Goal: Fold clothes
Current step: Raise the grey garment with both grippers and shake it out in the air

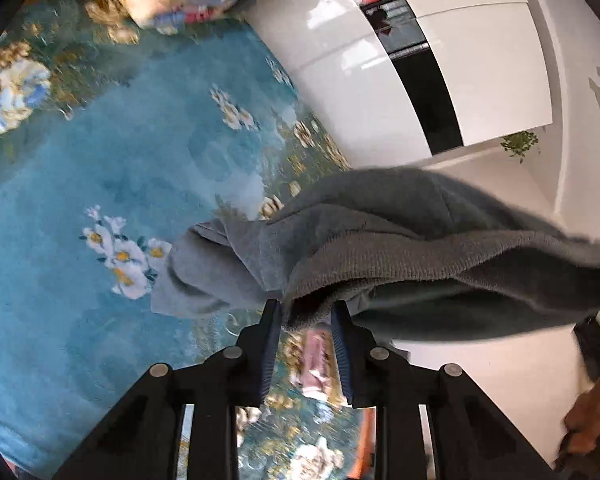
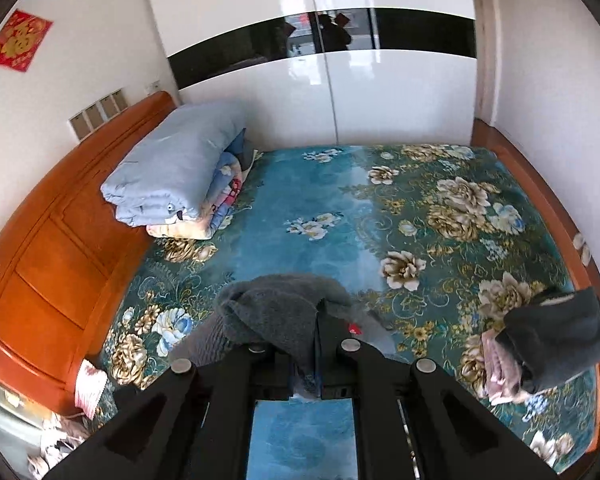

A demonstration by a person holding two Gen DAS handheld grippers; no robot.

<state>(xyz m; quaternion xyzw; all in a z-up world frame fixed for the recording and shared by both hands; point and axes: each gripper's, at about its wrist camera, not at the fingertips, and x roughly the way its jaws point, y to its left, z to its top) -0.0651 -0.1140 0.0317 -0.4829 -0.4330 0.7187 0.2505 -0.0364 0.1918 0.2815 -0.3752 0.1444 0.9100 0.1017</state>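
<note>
- Grey sweater [image 1: 400, 240] is lifted above the flowered bed [image 1: 80, 168], bunched and not yet folded.
- Left gripper [image 1: 306, 312] is partly open, its hem between the jaws; contact unclear.
- Right gripper [image 2: 316, 312] is clamped tight on it.
- Folded pile [image 2: 540, 352] waits at the bed's edge.
</note>
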